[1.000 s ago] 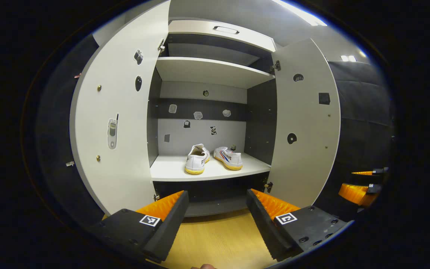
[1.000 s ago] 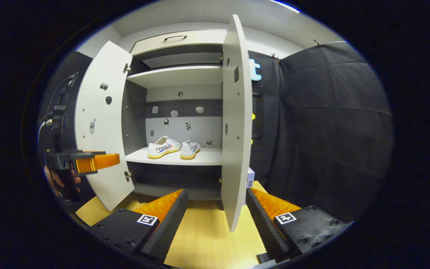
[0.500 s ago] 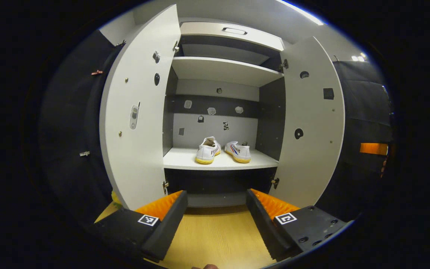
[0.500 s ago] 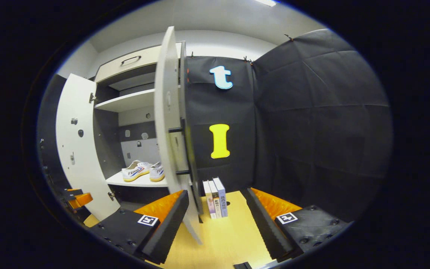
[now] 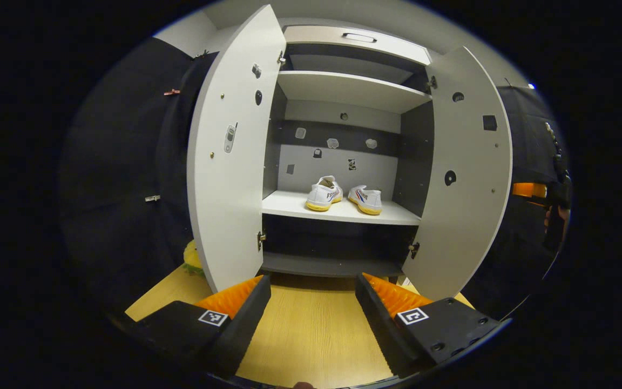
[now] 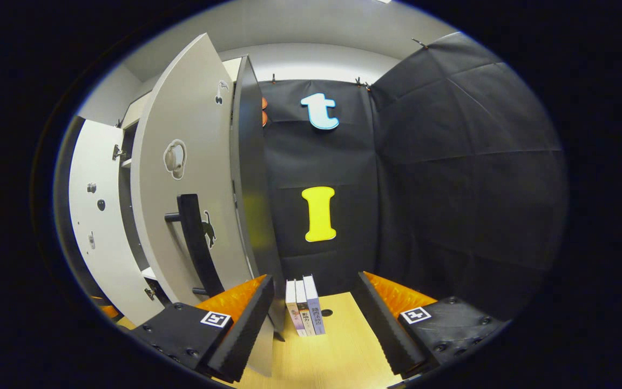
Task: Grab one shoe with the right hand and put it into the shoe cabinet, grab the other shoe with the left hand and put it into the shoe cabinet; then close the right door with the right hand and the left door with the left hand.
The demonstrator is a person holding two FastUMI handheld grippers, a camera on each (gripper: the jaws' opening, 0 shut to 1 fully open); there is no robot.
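While both tongs (image 5: 313,302) (image 6: 313,302) gape empty, right door (image 6: 192,178) hides the shoes (image 5: 343,197).

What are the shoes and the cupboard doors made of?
The shoes look like white canvas with yellowish rubber soles: cloth-like uppers, glossy sole rims. The right door and left door look like smooth, matte laminated board, probably coated wood; the flat, even surface suggests it.

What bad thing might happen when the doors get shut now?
1. The right gripper is open beside the right door, past its black handle. A push may slip off the edge.
2. The books stand on the floor close to that door, so a stray move could knock them over.
3. Both shoes sit well back on the shelf, so pinching them looks unlikely.
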